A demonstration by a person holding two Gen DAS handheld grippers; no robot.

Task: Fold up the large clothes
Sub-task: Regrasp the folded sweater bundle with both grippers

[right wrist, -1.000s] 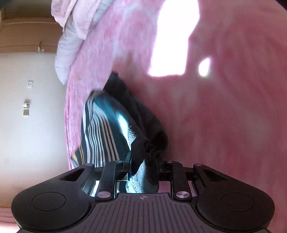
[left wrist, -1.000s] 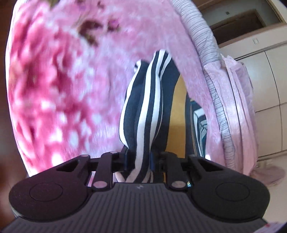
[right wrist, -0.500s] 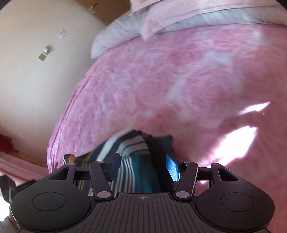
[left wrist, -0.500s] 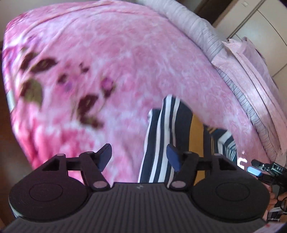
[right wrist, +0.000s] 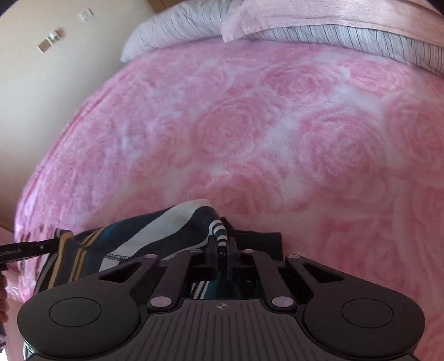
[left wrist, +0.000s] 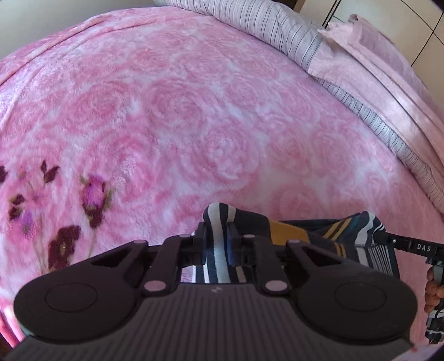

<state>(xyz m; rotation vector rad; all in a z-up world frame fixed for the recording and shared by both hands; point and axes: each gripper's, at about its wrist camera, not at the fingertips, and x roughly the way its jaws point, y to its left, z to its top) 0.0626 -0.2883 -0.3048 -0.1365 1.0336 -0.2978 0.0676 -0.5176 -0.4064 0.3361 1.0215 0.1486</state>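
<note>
A navy, white, teal and yellow striped garment (left wrist: 294, 232) hangs stretched between my two grippers above a pink rose-patterned blanket (left wrist: 194, 111). In the left wrist view my left gripper (left wrist: 216, 234) has a navy-and-white fold between its jaws, which are closing, pads pressing the cloth. At the right edge of that view is the right gripper (left wrist: 388, 240), with a hand (left wrist: 433, 288) on its handle. The right wrist view shows my right gripper (right wrist: 222, 241) closing tight on a thin striped edge of the garment (right wrist: 155, 230). The left gripper (right wrist: 47, 244) holds the far corner.
Grey striped pillows (left wrist: 263, 25) and a folded pale pink cover (left wrist: 374, 61) line the head of the bed. A cream wall (right wrist: 41, 83) runs along the bed's side. Dark flowers (left wrist: 63, 244) are printed near the blanket's near left edge.
Both grippers let go of the garment and opened wide half a second ago, then shut again on new folds. Both views rolled so the bed now lies level.
</note>
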